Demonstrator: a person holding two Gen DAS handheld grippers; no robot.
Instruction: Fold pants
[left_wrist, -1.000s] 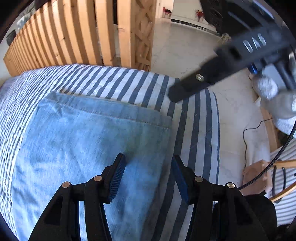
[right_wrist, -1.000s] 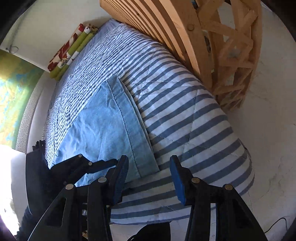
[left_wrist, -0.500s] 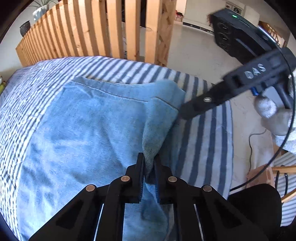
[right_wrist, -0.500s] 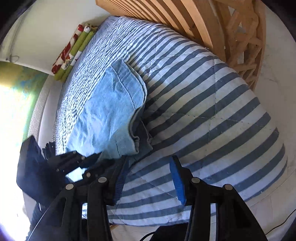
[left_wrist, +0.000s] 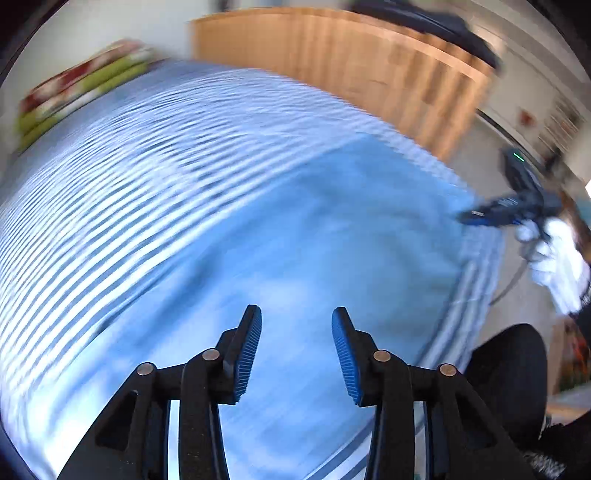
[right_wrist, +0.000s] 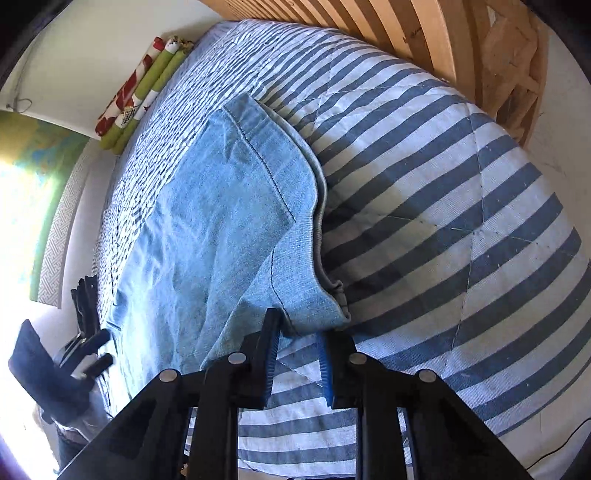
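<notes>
Light blue denim pants (right_wrist: 221, 221) lie folded on the blue-and-white striped bed cover (right_wrist: 443, 221). My right gripper (right_wrist: 301, 328) sits low at the near hem corner of the pants. Its jaws are closing and the corner lies just at the fingertips, but the pads do not press on it. The left wrist view is smeared by motion. There my left gripper (left_wrist: 295, 310) hovers over the denim (left_wrist: 332, 221), its jaws opening with nothing between them. The right gripper (left_wrist: 498, 214) shows at the far edge of the pants. The left gripper (right_wrist: 88, 350) appears blurred at the pants' far end.
A slatted wooden bed end (right_wrist: 461, 37) runs along the far side of the bed. Rolled red-and-green cushions (right_wrist: 140, 88) lie against the wall. Pale floor (right_wrist: 565, 92) borders the mattress on the right, with a thin cable there. A person's dark clothing (left_wrist: 509, 369) shows at lower right.
My left gripper let go of the denim edge it pinched, opened and swung fast along the pants. The right gripper dropped to the hem corner and its jaws narrowed.
</notes>
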